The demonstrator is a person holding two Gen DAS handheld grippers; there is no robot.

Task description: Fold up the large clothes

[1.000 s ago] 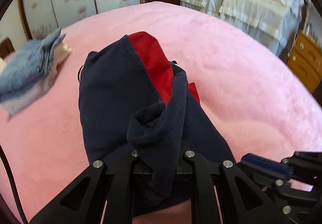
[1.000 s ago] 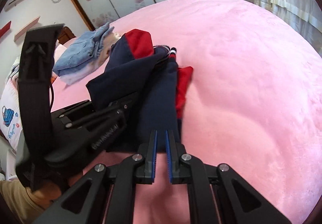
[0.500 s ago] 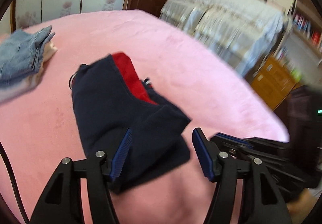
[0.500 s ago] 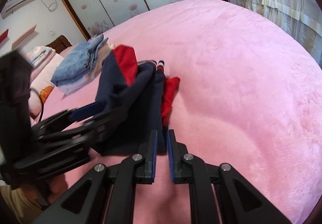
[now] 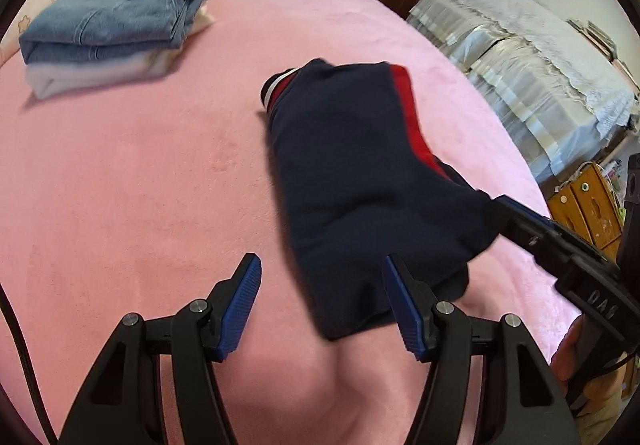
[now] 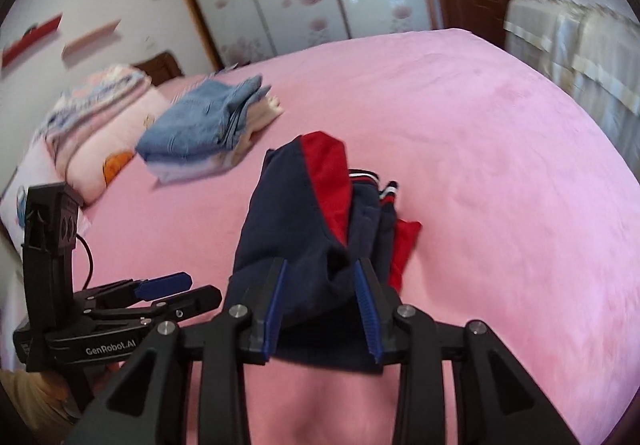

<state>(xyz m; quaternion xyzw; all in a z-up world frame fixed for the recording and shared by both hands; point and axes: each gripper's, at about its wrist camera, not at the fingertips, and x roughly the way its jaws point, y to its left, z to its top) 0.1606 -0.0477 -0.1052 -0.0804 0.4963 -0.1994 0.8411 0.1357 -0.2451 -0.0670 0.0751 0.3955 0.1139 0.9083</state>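
A navy garment with red panels (image 5: 360, 181) lies folded into a narrow bundle on the pink bed (image 5: 140, 185). My left gripper (image 5: 322, 281) is open and empty, with the bundle's near end between and just beyond its pads. My right gripper (image 6: 322, 289) is open, its blue pads on either side of the near end of the garment (image 6: 296, 229). The right gripper (image 5: 552, 241) also shows at the garment's right edge in the left wrist view. The left gripper (image 6: 168, 289) shows at lower left in the right wrist view.
A stack of folded jeans and pale clothes (image 5: 116, 25) lies on the bed's far left, also in the right wrist view (image 6: 208, 125). Pillows (image 6: 96, 125) sit at the headboard. A covered bed (image 5: 540, 57) and a wooden cabinet (image 5: 588, 205) stand to the right.
My left gripper let go of the navy cloth, opened and swung left. My right gripper opened from shut and now brackets the garment's near end. The bundle now lies flatter.
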